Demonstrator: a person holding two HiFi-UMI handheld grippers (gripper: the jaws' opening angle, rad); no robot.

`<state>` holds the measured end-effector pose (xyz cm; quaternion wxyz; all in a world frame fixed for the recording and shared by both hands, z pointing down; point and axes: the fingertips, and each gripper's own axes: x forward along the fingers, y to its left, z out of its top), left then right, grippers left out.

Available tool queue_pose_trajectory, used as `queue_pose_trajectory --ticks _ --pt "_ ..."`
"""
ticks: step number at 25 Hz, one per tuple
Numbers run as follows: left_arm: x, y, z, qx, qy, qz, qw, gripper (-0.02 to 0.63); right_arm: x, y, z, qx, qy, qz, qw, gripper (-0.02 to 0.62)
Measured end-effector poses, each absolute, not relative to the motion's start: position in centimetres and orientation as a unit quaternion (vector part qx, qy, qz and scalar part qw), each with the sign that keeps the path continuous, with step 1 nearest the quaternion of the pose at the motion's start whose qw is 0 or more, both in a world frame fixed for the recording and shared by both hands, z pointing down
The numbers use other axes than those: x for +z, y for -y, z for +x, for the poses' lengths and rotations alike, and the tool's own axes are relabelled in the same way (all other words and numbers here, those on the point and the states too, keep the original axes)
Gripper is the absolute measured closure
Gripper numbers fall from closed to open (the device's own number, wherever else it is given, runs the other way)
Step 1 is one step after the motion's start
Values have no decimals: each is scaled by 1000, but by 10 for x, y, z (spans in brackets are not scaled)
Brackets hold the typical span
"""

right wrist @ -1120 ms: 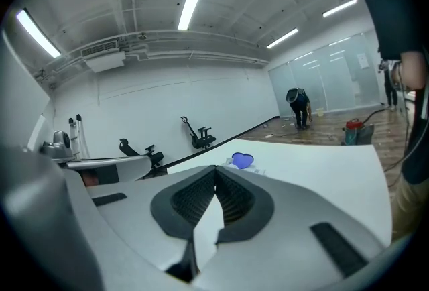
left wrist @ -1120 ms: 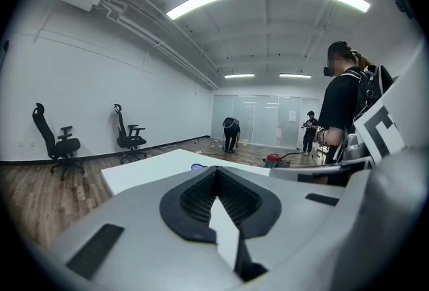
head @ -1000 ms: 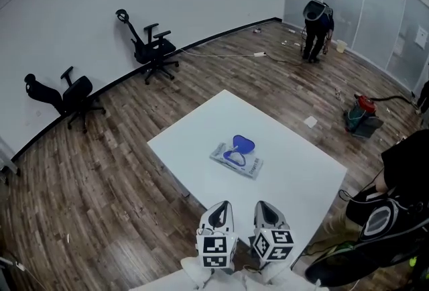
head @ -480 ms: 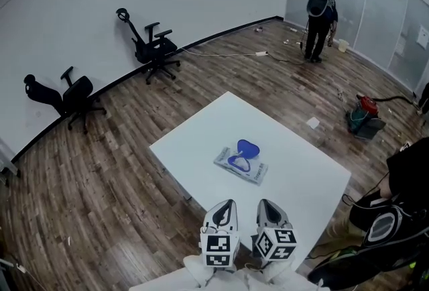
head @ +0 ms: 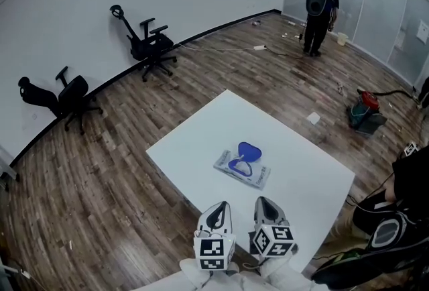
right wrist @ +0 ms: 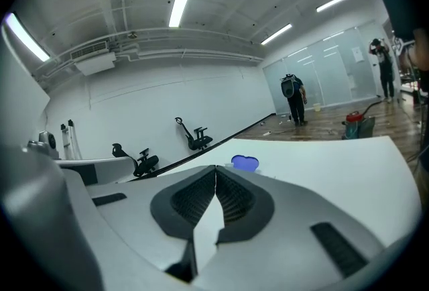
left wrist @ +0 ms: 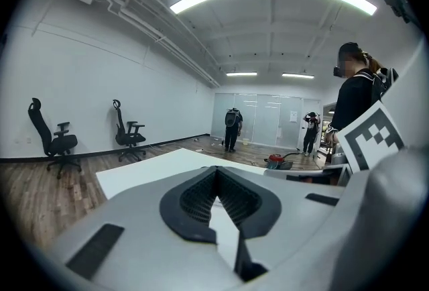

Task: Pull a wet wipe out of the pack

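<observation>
Left gripper [head: 219, 208] and right gripper [head: 265, 205] sit side by side at the near edge of the white table [head: 301, 176], both clenched, tips meeting with nothing between them; each gripper view shows only bare tabletop through the gap behind the tips. The wet wipe pack [head: 242, 171] lies flat mid-table, well apart from both grippers, with its blue lid [head: 249, 149] flipped up and open. From the right gripper view the lid [right wrist: 244, 162] pokes up just past the jaw tips; the left gripper view doesn't show the pack. Versus a second ago almost nothing has changed: the grippers hold the same spot and stay closed, and the pack shifts a little in the head view, which looks like head motion, not a push. The standing person by the glass wall [head: 318, 1] has moved slightly, and the two office chairs [head: 149, 47] are unchanged. Judgement: task not started, no reach yet. Next, one gripper needs to open and go to the lid opening, probably with the other pinning the pack.
</observation>
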<state>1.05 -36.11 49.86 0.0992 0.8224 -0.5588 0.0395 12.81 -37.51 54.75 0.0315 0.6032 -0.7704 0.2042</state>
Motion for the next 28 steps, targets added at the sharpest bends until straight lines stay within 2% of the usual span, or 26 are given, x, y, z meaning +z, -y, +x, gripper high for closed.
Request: queue_pose_trajectory --ticks 16,19,28 --pt "510 387 -7 45 576 805 137 606 582 448 125 198 774 598 68 582" --pt "513 389 -8 48 576 804 137 606 591 456 121 203 775 594 77 544" --pt "518 405 -8 54 574 806 138 606 613 481 115 218 772 589 99 525"
